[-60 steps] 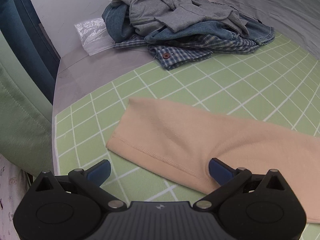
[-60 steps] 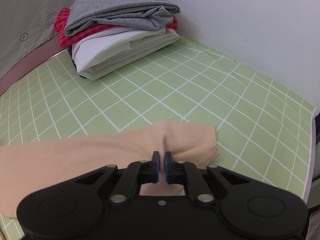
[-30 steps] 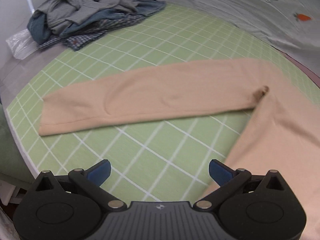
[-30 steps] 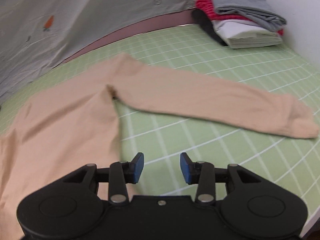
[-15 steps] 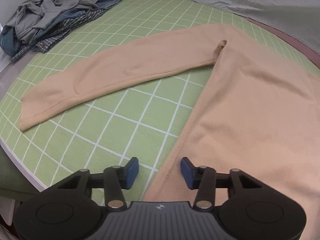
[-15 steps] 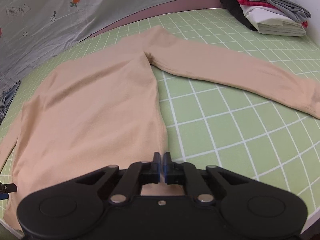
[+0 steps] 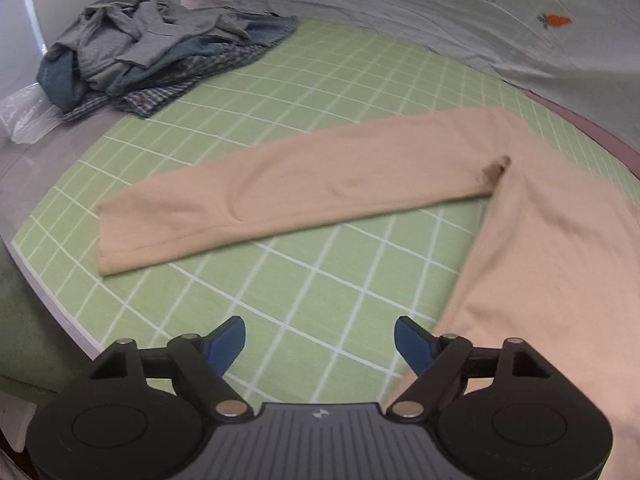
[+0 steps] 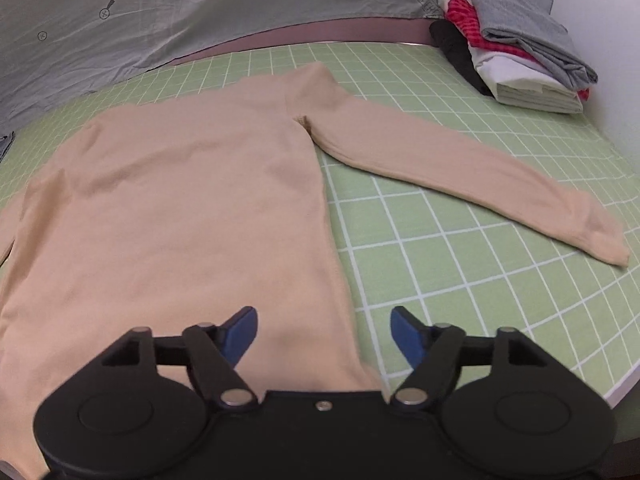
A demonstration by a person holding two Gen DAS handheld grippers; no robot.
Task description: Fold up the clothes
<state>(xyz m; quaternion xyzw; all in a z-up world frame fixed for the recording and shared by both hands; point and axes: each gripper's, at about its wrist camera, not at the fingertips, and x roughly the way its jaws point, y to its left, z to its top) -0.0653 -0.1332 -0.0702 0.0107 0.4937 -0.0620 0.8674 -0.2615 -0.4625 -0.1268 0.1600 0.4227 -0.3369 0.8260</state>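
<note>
Green gridded mat (image 7: 304, 80) fills both views; my left gripper (image 7: 319, 339) and right gripper (image 8: 324, 331) angle downward, jaws opening wide, empty, over the peach sweater (image 8: 180, 216).

Right gripper (image 8: 324, 330) opening after pinching shut; left gripper (image 7: 320, 340) reopening too, shifted off peach long-sleeved knit top (image 8: 180, 208) edge.

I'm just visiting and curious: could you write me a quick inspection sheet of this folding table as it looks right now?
Surface: green grid mat, flat.
Job's things: peach long-sleeved top spread flat, both sleeves out.
Clutter: unfolded clothes heap; folded stack; clear plastic bag.
Grippers: left gripper opening, nothing between; right gripper opening over the top's hem, not gripping.
Cables: nothing seen.
Surroundings: grey carrot-print sheet behind.
</note>
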